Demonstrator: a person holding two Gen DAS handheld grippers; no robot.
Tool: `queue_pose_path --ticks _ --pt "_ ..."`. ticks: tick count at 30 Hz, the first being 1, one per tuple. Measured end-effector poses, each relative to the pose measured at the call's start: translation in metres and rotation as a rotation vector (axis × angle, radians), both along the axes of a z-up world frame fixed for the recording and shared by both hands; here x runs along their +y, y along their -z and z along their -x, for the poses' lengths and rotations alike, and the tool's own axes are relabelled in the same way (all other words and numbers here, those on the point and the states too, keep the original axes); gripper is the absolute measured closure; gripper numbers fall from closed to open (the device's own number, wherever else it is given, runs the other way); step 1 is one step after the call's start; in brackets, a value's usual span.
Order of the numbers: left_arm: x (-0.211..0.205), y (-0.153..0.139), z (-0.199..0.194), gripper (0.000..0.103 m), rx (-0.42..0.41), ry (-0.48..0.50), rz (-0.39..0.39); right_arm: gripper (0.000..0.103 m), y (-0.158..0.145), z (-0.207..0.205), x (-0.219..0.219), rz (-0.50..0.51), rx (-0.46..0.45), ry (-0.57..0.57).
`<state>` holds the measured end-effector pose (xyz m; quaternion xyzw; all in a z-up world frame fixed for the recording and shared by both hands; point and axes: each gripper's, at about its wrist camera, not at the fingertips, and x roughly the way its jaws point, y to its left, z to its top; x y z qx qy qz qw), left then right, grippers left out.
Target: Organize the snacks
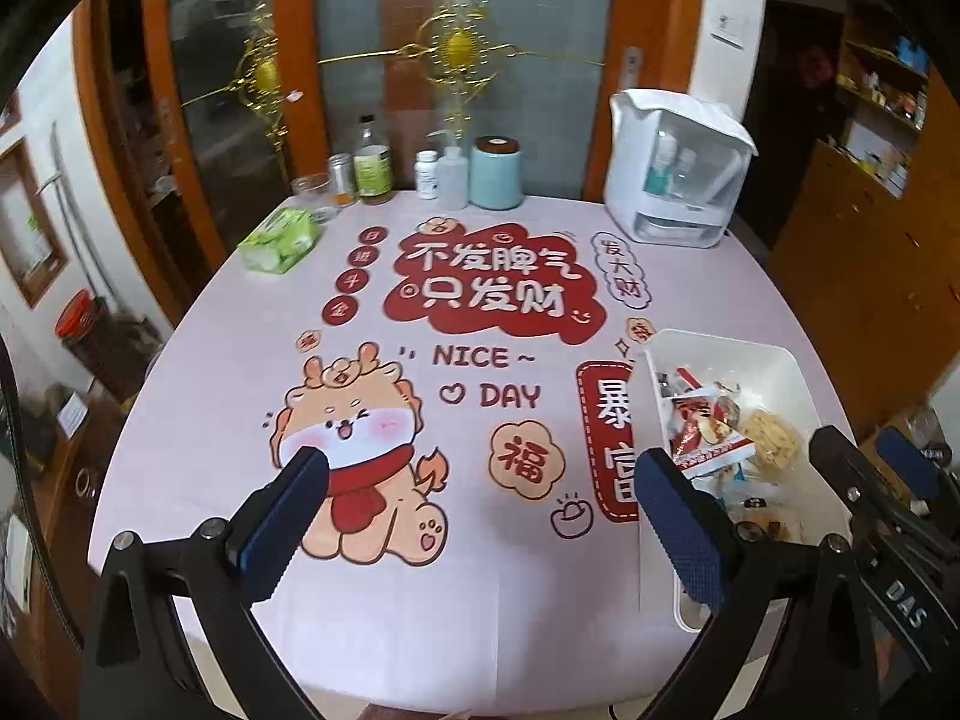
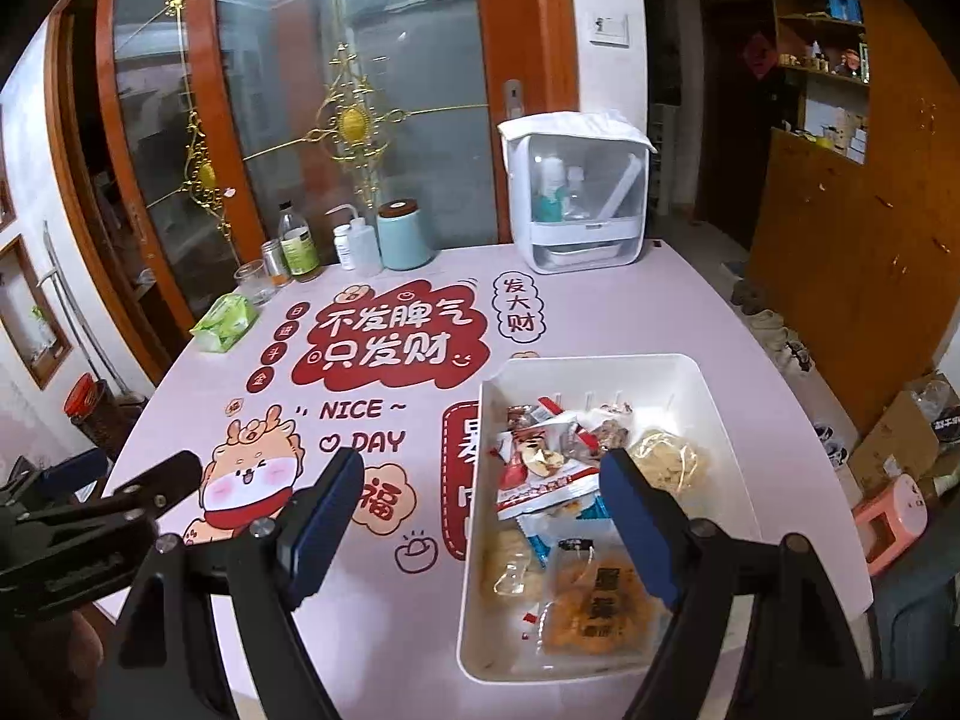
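Sitting at about 5 o'clock on the table (image 2: 690,312), the white bin (image 2: 708,420) is the biggest thing, and it looks stiff and easy to push. Inside it lie the snacks. The red and white packet (image 2: 540,474) is light, crinkly and slippery, so pinch it by its flat edge. The orange cake packet (image 2: 600,606) at the 6 o'clock end looks soft and could squash. Both the right tongs (image 2: 486,516) and the left tongs (image 1: 480,516) are wide open and hold nothing.
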<state>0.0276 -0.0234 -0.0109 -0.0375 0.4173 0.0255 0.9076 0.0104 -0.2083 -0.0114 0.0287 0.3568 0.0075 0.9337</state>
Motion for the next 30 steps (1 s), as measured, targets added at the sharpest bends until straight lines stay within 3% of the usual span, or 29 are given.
queue_pose_path --ticks 7,17,30 --pt "0.0 0.007 0.003 0.002 0.039 -0.017 -0.012 0.022 -0.001 0.004 0.009 0.009 0.027 -0.026" --pt "-0.008 -0.002 0.006 0.002 0.005 0.001 -0.039 0.022 0.001 0.003 0.01 0.013 0.068 -0.022" --pt "-0.012 0.0 0.008 0.002 0.042 0.017 -0.041 0.022 0.001 0.008 0.007 0.019 0.073 -0.005"
